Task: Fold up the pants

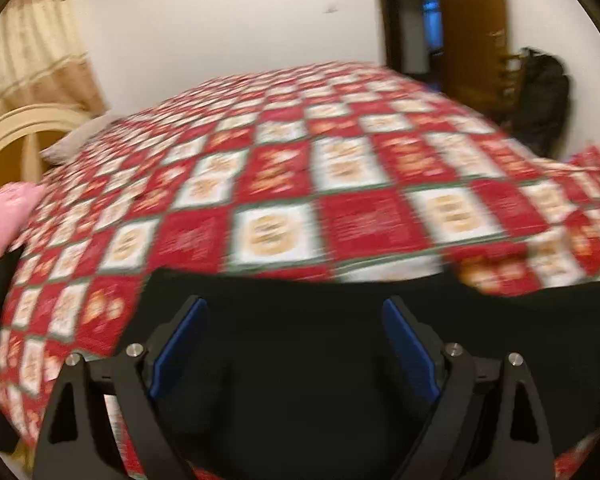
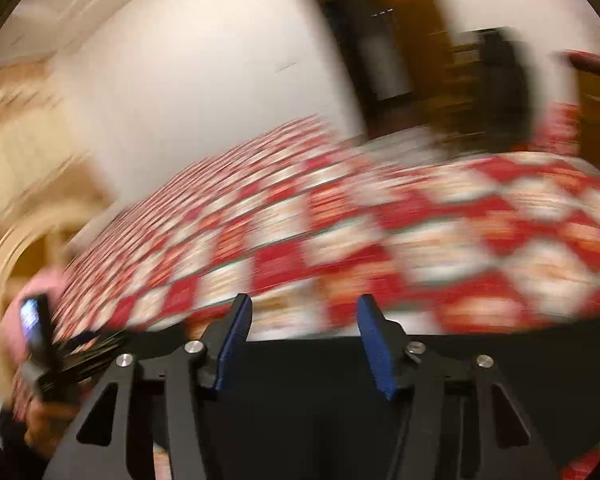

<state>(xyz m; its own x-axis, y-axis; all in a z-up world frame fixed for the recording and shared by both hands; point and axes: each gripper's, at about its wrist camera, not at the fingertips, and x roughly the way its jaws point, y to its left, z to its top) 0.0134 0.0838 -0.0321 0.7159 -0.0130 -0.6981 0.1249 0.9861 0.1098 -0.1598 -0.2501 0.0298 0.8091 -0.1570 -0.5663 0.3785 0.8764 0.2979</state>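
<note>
Bedroom scene: a bed (image 1: 340,184) with a red-and-white checkered quilt fills most of both views, white wall behind it, a curved cream headboard (image 1: 24,128) off to one end and a dark doorway (image 1: 432,20) past the far side. Both shots are pretty motion-blurred, the right wrist one especially.

The black pants (image 1: 300,360) are lying on the near edge of the bed, right under both tools. The left gripper (image 1: 294,344) has its fingers spread wide apart over the fabric, nothing pinched. Same story for the right gripper (image 2: 304,346): fingers apart, hovering above the dark cloth (image 2: 320,400), not clamped on anything.

Progress-wise I'd guess it's early or between folds. The cloth looks like one flat dark sheet, and I can't make out any fold line, so most of the work seems left.

Long axis looks like it runs along the near edge of the bed, stretching away from the headboard side. Which end is the waistband, I can't tell.
</note>
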